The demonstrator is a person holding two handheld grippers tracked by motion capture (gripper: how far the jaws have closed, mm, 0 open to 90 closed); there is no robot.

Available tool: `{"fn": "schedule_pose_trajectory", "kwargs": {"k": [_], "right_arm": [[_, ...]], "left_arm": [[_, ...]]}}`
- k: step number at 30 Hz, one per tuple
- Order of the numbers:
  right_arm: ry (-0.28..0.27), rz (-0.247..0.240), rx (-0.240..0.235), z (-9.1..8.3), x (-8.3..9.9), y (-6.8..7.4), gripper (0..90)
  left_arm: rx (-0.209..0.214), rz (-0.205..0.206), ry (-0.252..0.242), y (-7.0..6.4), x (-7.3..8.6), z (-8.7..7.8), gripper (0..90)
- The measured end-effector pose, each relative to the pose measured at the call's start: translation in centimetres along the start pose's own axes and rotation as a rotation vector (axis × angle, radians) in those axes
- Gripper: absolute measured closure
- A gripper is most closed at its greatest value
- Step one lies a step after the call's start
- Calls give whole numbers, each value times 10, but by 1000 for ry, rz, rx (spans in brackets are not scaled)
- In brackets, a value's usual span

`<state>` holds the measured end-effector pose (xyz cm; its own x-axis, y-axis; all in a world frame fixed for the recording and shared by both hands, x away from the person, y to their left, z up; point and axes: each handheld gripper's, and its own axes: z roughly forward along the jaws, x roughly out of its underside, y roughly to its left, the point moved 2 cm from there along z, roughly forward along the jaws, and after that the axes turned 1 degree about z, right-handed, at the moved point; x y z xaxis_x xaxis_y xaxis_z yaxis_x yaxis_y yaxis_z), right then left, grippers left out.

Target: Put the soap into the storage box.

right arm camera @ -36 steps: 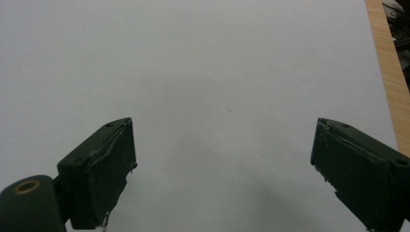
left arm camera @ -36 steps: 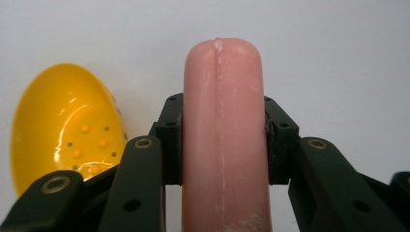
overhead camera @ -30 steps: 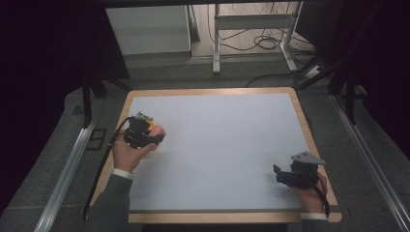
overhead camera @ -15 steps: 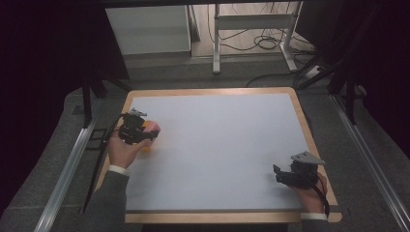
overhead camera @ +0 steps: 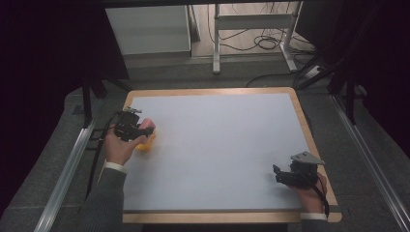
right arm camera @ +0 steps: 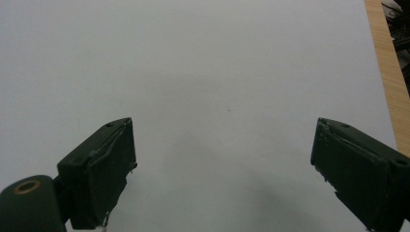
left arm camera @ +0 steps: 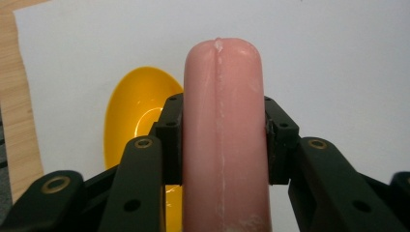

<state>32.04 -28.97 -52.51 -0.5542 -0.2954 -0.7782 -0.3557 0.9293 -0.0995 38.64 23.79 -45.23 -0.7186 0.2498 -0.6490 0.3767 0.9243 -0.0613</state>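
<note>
Sausage [left arm camera: 223, 135], pink, is clamped between the left gripper's [overhead camera: 131, 126] jaws above the yellow bowl [left arm camera: 138, 116] at the table's [overhead camera: 217, 145] left edge. Nearer, at right, the right gripper [overhead camera: 290, 175] rests with jaws spread wide.

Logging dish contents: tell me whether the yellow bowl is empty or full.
Looks empty: the yellow bowl shows bare inside; the left gripper holds the sausage above, hiding part.

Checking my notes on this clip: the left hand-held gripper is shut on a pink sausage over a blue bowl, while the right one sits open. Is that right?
Not quite: the bowl is yellow, not blue, as the left gripper view shows. The left hand-held gripper is indeed shut on the pink sausage, and the right hand-held gripper sits open.
</note>
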Motion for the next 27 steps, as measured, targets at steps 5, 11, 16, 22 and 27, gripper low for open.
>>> {"fn": "schedule_pose_trajectory", "kwargs": {"k": [5,11,16,22,27], "right_arm": [[0,0,0,0,0,0,84],[5,-1,1,1,1,0,85],[5,-2,1,1,1,0,84],[6,-5,1,1,1,0,84],[11,-2,2,2,2,0,84]], "left_arm": [[-14,-19,3,7,1,3,601],[-29,-37,20,15,3,10,601],[-33,-53,35,20,6,18,601],[-28,-77,63,27,11,28,601],[-28,-89,75,29,11,36,601]]}}
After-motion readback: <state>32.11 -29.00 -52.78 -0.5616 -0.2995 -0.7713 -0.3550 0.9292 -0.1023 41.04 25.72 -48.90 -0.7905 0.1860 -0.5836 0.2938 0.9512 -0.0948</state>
